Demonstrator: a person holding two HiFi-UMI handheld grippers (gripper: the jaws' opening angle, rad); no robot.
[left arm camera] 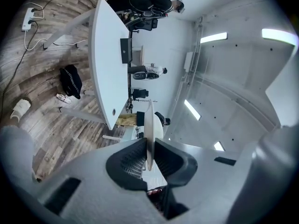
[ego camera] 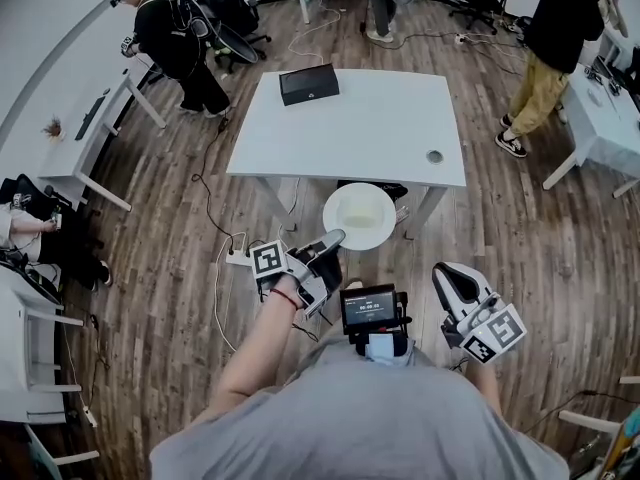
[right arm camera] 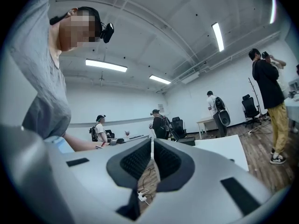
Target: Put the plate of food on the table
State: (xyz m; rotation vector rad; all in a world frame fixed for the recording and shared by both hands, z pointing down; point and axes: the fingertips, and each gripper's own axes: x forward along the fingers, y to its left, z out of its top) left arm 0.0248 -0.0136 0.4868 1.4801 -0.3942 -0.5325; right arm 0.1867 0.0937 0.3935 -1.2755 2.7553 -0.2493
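Wooden floor (ego camera: 170,258), not the table (ego camera: 370,133), lies under the plate (ego camera: 360,215). The left gripper (ego camera: 333,238) clamps one rim edge while the right gripper (ego camera: 445,273) is closed on nothing. Held by that one edge, the plate may tip or slip.

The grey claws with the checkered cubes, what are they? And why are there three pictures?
They are hand-held grabbers. A person holds one in each hand, and each has two fingers that pinch. The head view comes from a camera on the person's head, looking down. The two gripper views come from cameras riding on each grabber, looking along its fingers. The left gripper pinches the rim of a white plate, held in the air just in front of the white table, not on it yet. The right gripper is shut with nothing in it. On the table lies a black box.
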